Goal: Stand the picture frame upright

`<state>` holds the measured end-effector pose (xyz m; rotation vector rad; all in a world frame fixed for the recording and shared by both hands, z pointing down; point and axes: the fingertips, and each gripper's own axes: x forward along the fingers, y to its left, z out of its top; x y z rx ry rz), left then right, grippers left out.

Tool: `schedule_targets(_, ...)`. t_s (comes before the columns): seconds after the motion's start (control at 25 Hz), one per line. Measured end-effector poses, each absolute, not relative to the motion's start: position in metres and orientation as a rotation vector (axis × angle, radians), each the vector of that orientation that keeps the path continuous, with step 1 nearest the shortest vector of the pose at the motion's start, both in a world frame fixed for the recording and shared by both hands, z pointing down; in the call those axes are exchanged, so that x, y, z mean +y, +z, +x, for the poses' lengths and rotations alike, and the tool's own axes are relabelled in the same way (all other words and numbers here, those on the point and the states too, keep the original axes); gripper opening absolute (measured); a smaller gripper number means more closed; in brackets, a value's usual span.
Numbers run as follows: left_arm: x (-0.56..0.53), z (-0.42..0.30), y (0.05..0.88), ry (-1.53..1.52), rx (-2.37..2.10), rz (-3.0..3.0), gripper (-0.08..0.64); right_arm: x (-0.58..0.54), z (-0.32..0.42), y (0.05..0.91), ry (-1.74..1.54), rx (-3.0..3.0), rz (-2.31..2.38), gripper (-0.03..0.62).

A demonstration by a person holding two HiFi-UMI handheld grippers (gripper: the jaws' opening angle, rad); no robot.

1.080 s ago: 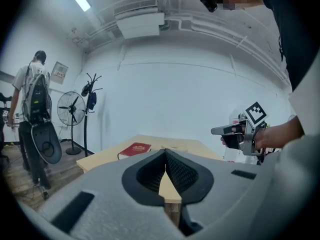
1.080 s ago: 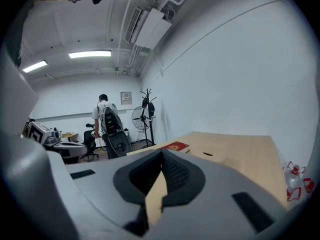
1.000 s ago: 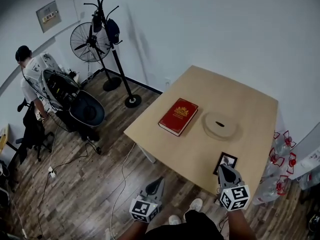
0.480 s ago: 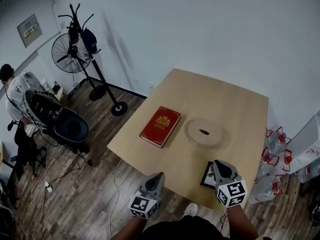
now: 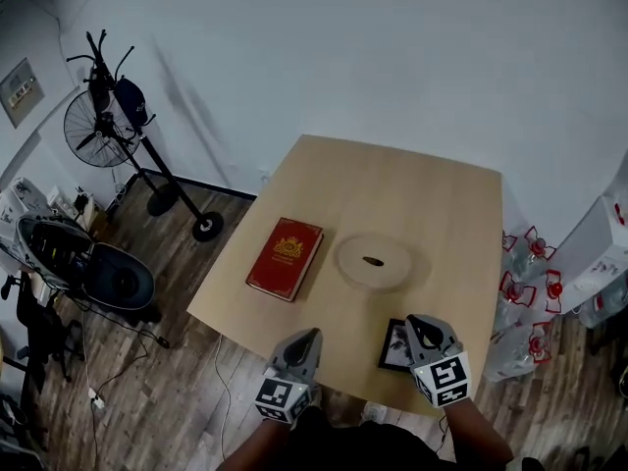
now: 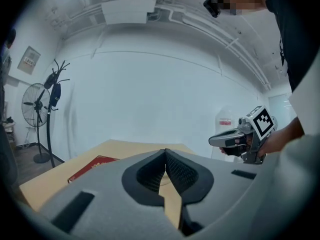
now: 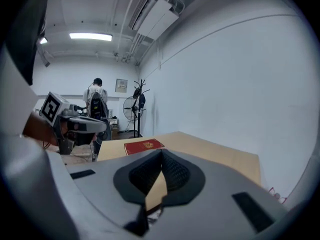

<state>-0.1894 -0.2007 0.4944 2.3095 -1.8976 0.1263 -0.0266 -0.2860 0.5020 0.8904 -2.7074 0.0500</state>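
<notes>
Person's stepped in closer: the left gripper [image 5: 308, 339], out over the floor before, now reaches the table [image 5: 432, 214] edge. The frame [image 5: 395, 345] lies flat at the near edge, right by the right gripper [image 5: 423, 326]. Both jaws are pressed together and empty, so I'd say standing it up hasn't started.

Office room, standing fan [image 5: 88, 130], coat rack [image 5: 183, 189], wooden floor [image 5: 147, 381]

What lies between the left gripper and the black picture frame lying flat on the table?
Nothing: in the head view, only bare light wooden table separates the left gripper from the small black picture frame.
</notes>
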Motion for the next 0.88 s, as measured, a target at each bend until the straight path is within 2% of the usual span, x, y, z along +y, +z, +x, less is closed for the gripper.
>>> schedule_targets(0.68,-0.276,-0.244,0.509,0.156,-1.722,2.418,0.0,-0.314,-0.032,0.523,0.11,-2.553,1.15,0.009)
schedule_targets(0.88,-0.286,-0.231,0.523,0.179,-1.606,2.454,0.0,-0.318,-0.019,0.554,0.321,-2.488,1.195,0.009)
